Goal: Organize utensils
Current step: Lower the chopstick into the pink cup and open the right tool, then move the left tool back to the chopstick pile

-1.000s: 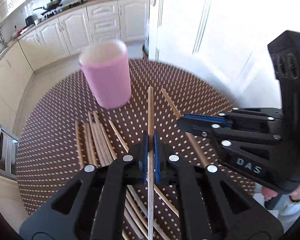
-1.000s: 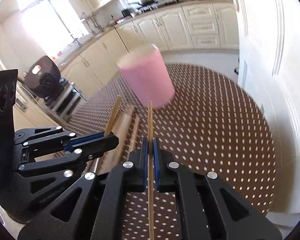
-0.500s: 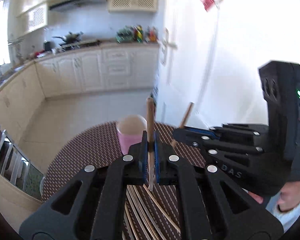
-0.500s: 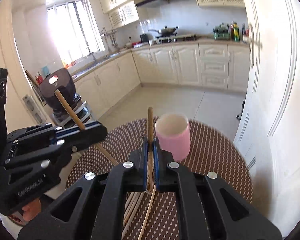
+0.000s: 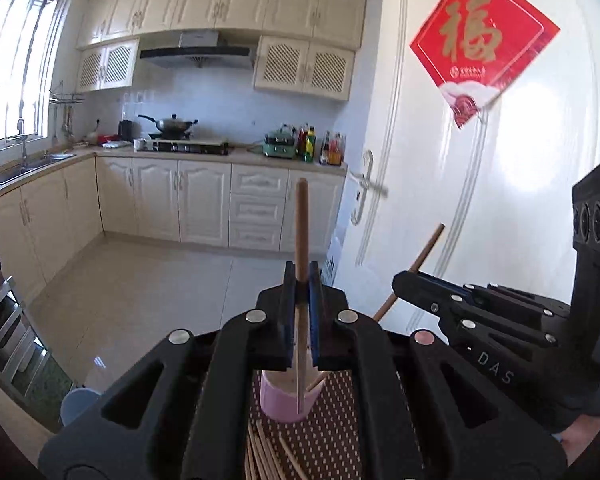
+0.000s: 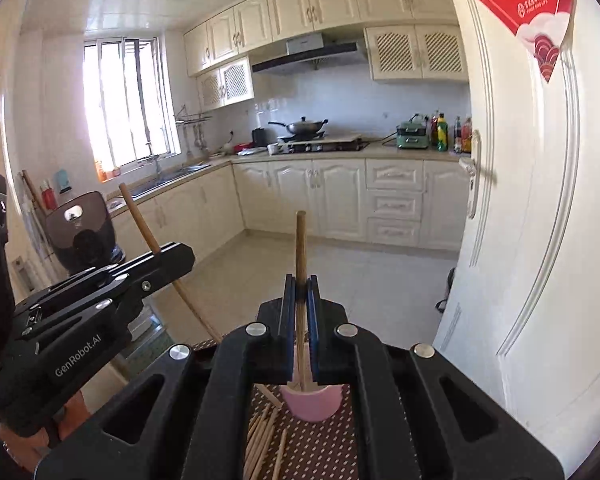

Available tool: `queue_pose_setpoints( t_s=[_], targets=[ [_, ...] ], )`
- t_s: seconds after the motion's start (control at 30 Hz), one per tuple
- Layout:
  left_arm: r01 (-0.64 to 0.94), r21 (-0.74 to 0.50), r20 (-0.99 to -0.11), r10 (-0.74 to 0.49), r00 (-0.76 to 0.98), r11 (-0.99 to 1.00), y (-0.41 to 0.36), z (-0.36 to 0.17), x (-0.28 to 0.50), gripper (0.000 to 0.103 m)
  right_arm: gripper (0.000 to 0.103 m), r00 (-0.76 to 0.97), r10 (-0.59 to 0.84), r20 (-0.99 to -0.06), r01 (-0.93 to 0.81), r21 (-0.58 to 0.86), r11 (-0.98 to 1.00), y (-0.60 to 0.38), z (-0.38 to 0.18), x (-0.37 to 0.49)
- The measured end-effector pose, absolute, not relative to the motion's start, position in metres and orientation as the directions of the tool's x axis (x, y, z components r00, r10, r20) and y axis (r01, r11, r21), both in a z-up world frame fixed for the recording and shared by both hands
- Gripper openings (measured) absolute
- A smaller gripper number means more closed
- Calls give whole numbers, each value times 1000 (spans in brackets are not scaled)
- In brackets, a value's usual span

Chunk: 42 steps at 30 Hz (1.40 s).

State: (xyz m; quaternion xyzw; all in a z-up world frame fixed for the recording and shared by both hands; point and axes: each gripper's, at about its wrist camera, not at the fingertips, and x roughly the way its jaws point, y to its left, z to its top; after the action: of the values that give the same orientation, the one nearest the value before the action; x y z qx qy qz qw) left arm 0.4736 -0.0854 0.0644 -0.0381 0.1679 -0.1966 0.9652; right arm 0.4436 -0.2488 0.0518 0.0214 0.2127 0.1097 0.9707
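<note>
Left wrist view: my left gripper [image 5: 301,292] and right gripper [image 6: 301,292] each clamp one chopstick [image 5: 301,224] mid-shaft above the cup [image 5: 286,402], and I judge these sticks light, stiff, slippery, best pinched near mid-length.

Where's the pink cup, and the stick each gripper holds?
pink cup [image 5: 284,400]: left wrist view, front wall.
left gripper's chopstick [image 5: 301,232]: left wrist view, upper shaft.
right gripper's chopstick [image 6: 300,244]: right wrist view, upper shaft.

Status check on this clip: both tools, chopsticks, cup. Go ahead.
Left tool shut on one chopstick, right tool shut on another. Both lower tips at pink cup mouth. Loose chopsticks on table. Nothing blocking.
</note>
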Motion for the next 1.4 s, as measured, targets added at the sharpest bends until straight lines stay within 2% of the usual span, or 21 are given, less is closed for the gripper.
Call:
queue_pose_setpoints(
  t_s=[0.07,0.17,0.57,0.73,0.77,0.8,0.87,0.9,0.93,1.0,1.2,1.4],
  targets=[
    [348,-146,-250,-375,892,926,-82,63,477,6,4,886,217,-409,-196,94,976,-252,49,449],
    [339,-188,-244,-378,893,922,-80,54,489,6,4,878,217,-427,-196,94,976,-254,42,455],
    [329,-157,-415,-364,834,931,-99,-13,519,6,4,798,249,-549,-201,146,969,-257,5,479],
    [308,-122,-466,-328,821,944,-102,-25,519,8,6,793,234,-562,-165,172,971,-260,-3,477],
    [302,-122,-468,-324,823,945,-101,-26,518,10,8,790,235,-567,-162,176,971,-261,-4,477],
    [303,-125,-466,-326,823,945,-100,-25,517,16,8,786,236,-571,-162,178,971,-261,-6,477],
    [290,-107,-468,-305,829,951,-99,-24,513,39,8,783,235,-576,-157,183,970,-261,-7,475],
    [281,-91,-460,-290,839,955,-99,-23,509,62,9,782,242,-574,-156,196,968,-263,-7,473],
    [274,-75,-446,-278,851,959,-100,-22,505,64,11,782,248,-572,-156,205,966,-263,-6,473],
    [269,-30,-443,-255,860,963,-101,-19,499,64,25,794,239,-560,-145,208,967,-263,-2,468],
    [271,10,-464,-236,854,962,-95,-8,484,67,38,798,233,-556,-141,204,969,-264,9,454],
    [297,69,-529,-217,820,953,-85,-17,463,70,39,774,233,-589,-162,172,972,-258,4,433]
  ],
)
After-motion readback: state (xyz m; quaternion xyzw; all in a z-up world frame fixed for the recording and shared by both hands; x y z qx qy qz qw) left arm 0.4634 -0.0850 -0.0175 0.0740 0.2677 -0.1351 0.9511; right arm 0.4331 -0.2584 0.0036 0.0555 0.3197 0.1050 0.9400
